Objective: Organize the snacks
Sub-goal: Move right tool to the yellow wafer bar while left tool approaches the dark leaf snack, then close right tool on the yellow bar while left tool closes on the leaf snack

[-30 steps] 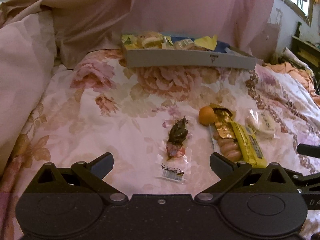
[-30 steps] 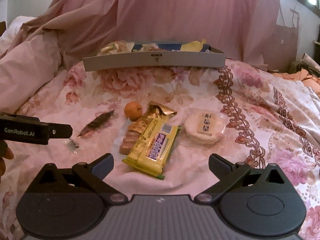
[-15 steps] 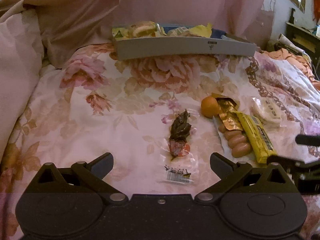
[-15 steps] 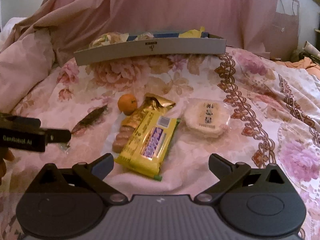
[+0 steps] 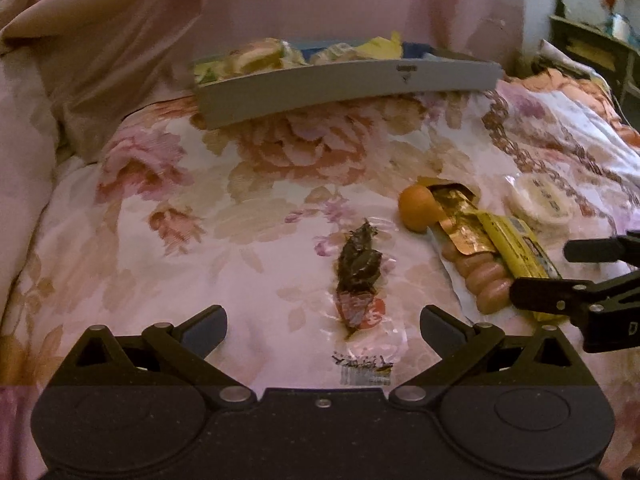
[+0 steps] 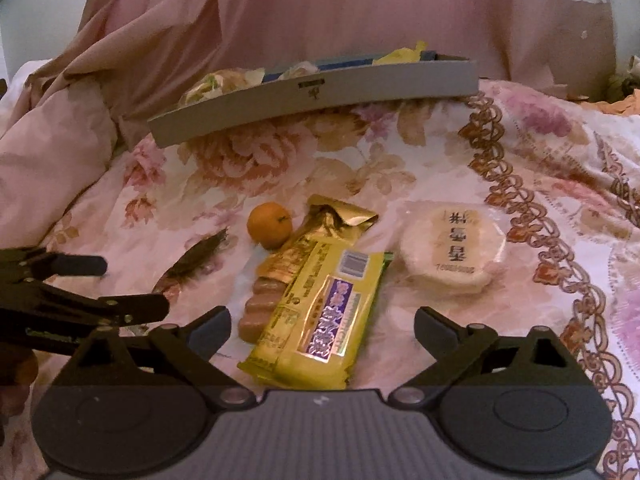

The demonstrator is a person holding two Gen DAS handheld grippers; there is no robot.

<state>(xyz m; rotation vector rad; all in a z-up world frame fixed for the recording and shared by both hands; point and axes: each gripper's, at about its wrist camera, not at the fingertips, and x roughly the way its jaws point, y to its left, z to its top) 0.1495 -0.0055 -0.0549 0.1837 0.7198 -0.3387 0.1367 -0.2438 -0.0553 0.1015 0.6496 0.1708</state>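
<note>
Loose snacks lie on a floral bedspread. A clear packet of dark dried snack lies just ahead of my open, empty left gripper. My open, empty right gripper hovers over a yellow snack packet, which lies on a gold wrapper and a sausage pack. A small orange and a round white cake lie beside them. A grey box holding several snacks stands at the far side.
Bunched pink bedding rises on the left and behind the box. A pink curtain hangs at the back. Dark furniture stands at the far right of the left wrist view.
Both grippers have moved forward and lower toward the snacks. The right gripper now shows well inside the left wrist view, by the yellow packet. Nothing was grasped.
</note>
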